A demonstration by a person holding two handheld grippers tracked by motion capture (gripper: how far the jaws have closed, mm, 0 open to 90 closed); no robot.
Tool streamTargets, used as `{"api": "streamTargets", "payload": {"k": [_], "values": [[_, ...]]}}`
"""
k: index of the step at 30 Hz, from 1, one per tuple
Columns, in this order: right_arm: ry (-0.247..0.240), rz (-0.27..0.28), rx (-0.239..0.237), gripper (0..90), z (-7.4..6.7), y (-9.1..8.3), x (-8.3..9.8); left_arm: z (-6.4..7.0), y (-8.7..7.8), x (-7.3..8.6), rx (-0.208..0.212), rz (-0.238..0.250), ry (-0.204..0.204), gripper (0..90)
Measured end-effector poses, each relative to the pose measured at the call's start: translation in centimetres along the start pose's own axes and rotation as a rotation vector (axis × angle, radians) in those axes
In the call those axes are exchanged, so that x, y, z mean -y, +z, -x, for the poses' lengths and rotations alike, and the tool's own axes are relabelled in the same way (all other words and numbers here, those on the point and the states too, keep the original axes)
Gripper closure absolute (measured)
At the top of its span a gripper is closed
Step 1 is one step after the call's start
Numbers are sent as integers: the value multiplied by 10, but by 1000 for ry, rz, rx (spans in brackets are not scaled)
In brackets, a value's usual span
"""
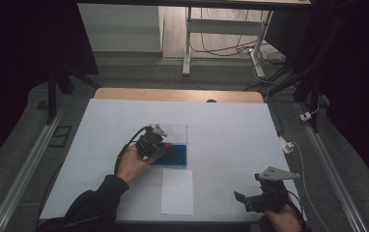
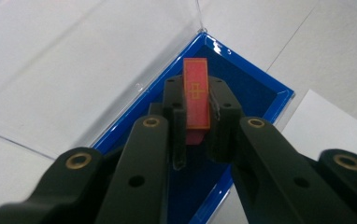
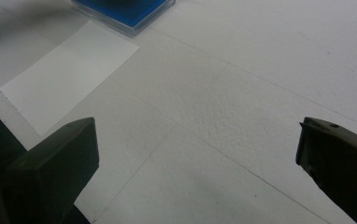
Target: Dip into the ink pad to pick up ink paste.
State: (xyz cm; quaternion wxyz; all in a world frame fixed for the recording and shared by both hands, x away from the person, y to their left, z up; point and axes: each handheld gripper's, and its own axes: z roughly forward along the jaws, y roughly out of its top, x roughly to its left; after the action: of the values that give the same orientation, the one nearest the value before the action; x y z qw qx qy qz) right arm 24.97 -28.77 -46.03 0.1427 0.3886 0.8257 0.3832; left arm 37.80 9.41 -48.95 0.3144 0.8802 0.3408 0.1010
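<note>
Blue-lined shallow case (image 1: 177, 155) sits mid-table on the white table cover (image 1: 231, 130), its clear lid (image 1: 175, 133) standing open at the far side; in the left gripper view the clear plastic lid (image 2: 74, 84) spreads to the left of the blue tray (image 2: 256, 88). Left gripper (image 1: 165, 145) is over the case's left part, jaws clamped on a small red flat piece (image 2: 196, 93) with a thin yellow line pattern, held upright on edge between the pads above the blue lining. Lower end of the red piece is hidden behind the jaws, so contact with the tray floor cannot be told; in the high view the piece is just a red speck (image 1: 168, 144). Other contents of the case are too dark to make out. White paper sheet (image 1: 177, 191) lies flat just in front of the case, apart from it. Right gripper (image 1: 250, 198) rests at the near right edge of the table, well apart from the case, jaws wide apart with nothing between them; the right gripper view cuts the case (image 3: 130, 11) off at the top edge.
</note>
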Motion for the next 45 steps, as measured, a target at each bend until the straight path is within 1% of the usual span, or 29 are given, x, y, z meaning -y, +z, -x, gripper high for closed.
{"api": "streamTargets", "payload": {"k": [8,19,22,27,29,30,32,34,35,37,39,45], "values": [[-4,0,0,0,0,0,0,0,8,2,-14,-17,10,798],[-7,-2,1,0,-1,0,0,4,8,4,-37,-22,18,800],[-8,-3,2,0,-1,0,0,5,9,6,-46,-16,17,801],[-11,-9,4,0,-1,0,0,1,9,8,-23,-5,-4,802],[-12,-11,3,0,-1,1,0,-1,9,8,-12,-4,-22,802],[-15,-11,4,0,-1,1,0,1,9,9,-21,-4,-14,802],[-15,-12,3,0,-1,1,0,7,9,7,-58,-13,21,802],[-10,-12,2,0,-1,1,0,9,10,5,-68,-26,29,802],[-9,-13,2,0,-1,1,0,7,9,5,-57,-27,22,802],[-12,-14,2,0,-1,1,0,1,9,8,-22,-13,-13,802],[-11,-12,2,0,-1,1,0,-1,9,9,-12,-4,-22,803],[-11,-10,-1,0,-1,1,0,6,9,6,-53,-11,21,801]]}}
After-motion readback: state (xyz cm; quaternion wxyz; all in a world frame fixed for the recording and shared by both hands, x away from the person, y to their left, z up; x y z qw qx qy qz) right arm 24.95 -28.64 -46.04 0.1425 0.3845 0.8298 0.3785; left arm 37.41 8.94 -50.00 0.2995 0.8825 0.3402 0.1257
